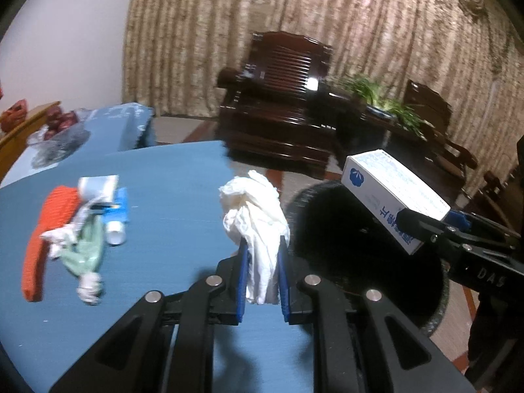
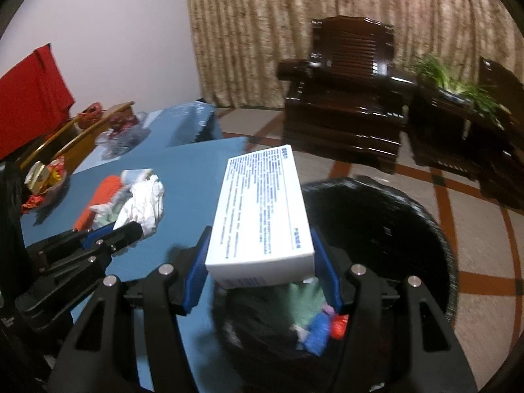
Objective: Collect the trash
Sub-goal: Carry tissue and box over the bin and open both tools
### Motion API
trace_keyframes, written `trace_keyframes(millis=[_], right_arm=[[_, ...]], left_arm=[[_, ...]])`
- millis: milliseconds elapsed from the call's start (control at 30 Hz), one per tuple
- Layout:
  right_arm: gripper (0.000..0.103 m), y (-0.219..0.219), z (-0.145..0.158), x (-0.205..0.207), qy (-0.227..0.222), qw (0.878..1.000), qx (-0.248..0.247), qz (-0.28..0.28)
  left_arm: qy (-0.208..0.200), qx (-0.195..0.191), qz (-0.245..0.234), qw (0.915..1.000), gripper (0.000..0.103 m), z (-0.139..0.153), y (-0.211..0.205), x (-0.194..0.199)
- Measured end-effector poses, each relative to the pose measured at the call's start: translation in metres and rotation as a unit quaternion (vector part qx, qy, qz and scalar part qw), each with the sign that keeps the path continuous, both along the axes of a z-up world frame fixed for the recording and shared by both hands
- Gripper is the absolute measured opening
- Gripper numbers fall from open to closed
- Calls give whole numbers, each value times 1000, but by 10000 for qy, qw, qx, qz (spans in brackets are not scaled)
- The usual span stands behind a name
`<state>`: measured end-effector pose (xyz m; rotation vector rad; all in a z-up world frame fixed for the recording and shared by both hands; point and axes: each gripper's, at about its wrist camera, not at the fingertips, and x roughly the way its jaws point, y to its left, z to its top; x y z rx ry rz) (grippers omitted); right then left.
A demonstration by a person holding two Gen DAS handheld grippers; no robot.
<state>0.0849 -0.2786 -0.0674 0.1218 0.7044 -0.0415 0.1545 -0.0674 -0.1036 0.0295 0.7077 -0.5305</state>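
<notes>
Right wrist view looks down past the right gripper (image 2: pixel 262 262), whose jaws stand at a middling width clamped on the sides of a white box with blue print (image 2: pixel 262 209), held tilted above the near rim of a black trash bin (image 2: pixel 409 229) that stands on the floor just beside the blue table (image 2: pixel 190 203). Inside the bin, under the box, lie a pale green crumpled piece, a blue scrap (image 2: pixel 317 330) and a red scrap (image 2: pixel 340 322); the blur there makes it hard to say what these are. In the left wrist view the left gripper (image 1: pixel 263 262) has its jaws drawn narrow on a crumpled white tissue (image 1: pixel 253 209), which sticks up between the blue pads over the table's edge, close to the bin's rim. Farther left on the table sits a heap of remaining trash (image 1: pixel 82 226): an orange knitted piece (image 1: pixel 46 229), a pale green wrapper, small white wads and a blue and white tube (image 1: pixel 118 216). At the far end of the table a clear bag of red fruit (image 1: pixel 59 124) rests. Beyond stand a dark wooden armchair (image 1: pixel 278 98), a green plant (image 1: pixel 376 95) and a beige curtain (image 1: pixel 294 16).
</notes>
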Motion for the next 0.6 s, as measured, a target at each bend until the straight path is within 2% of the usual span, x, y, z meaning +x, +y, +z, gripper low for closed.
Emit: trace_keyframes(millis=[300,467,567,600], right_arm=[[57,-61,-24,-27,302,9973,-127,-664],[57,-79,-37,-31,437,9952,-150,-865],[58,-86,-45,-34,523,9937,-240,-965],[60,-89,-47,-34,557,9930,-272,-1003]], left_arm=[[158,-15,-615,9980,16,-11,-69,-4],[242,-63,-962,9950,16,-15,-102,-2],[261,-90,-1080,9938,24,-16,-113,0],[298,-130,-1138,9930,36,-16,-115,0]])
